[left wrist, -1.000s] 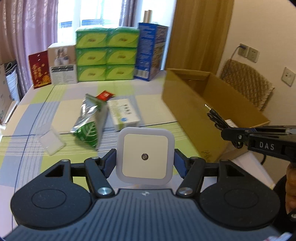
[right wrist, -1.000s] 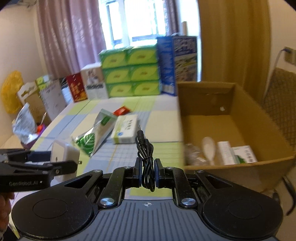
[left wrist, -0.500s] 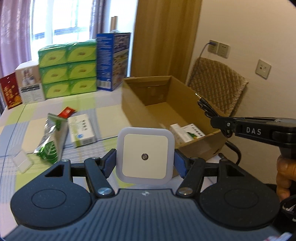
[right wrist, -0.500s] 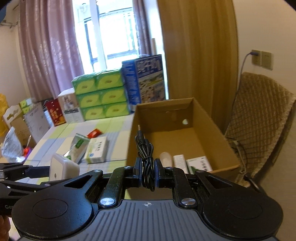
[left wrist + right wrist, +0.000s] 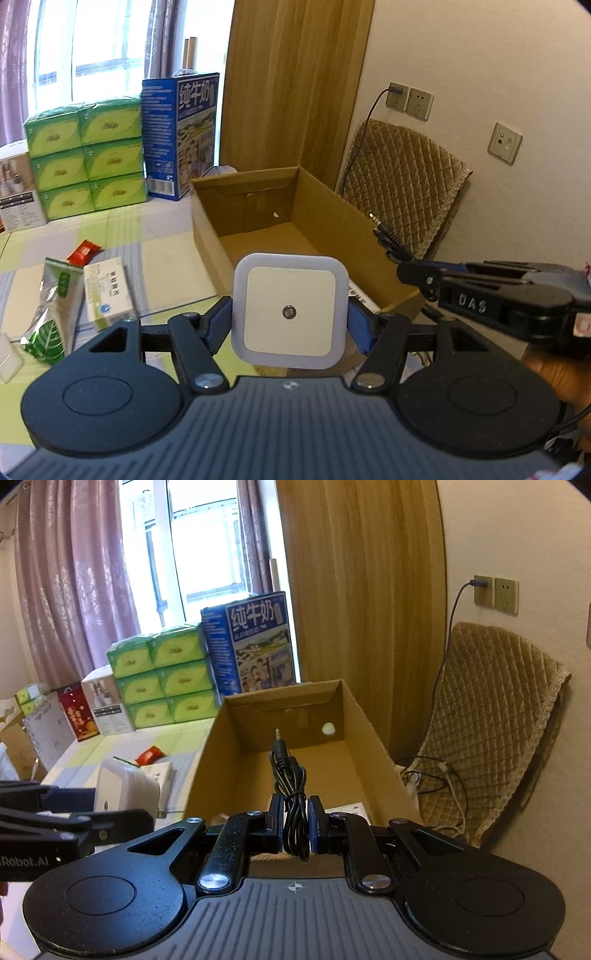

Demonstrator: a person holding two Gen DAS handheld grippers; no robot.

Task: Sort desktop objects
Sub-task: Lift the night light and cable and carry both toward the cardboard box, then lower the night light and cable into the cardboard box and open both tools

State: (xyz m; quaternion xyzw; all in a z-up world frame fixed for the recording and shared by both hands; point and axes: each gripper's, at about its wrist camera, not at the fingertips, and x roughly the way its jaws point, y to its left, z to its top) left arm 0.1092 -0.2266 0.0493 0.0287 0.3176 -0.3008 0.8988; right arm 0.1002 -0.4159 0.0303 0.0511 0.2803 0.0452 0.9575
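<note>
Left wrist view: a light, rigid night light (image 5: 290, 313) is clamped by its side edges between the left gripper (image 5: 290, 321) jaws, while a limp coiled audio cable (image 5: 291, 794), liable to slip, is pinched mid-bundle by the right gripper (image 5: 295, 825), the cardboard box (image 5: 369, 254) lying just ahead.

Bright daylight comes in through the window (image 5: 207, 554), which glows white and washed out. The room is well lit with soft shadows. Both pictures bend and curve at the edges, with dark corners. The table (image 5: 162, 254) looks a little blurry.
</note>
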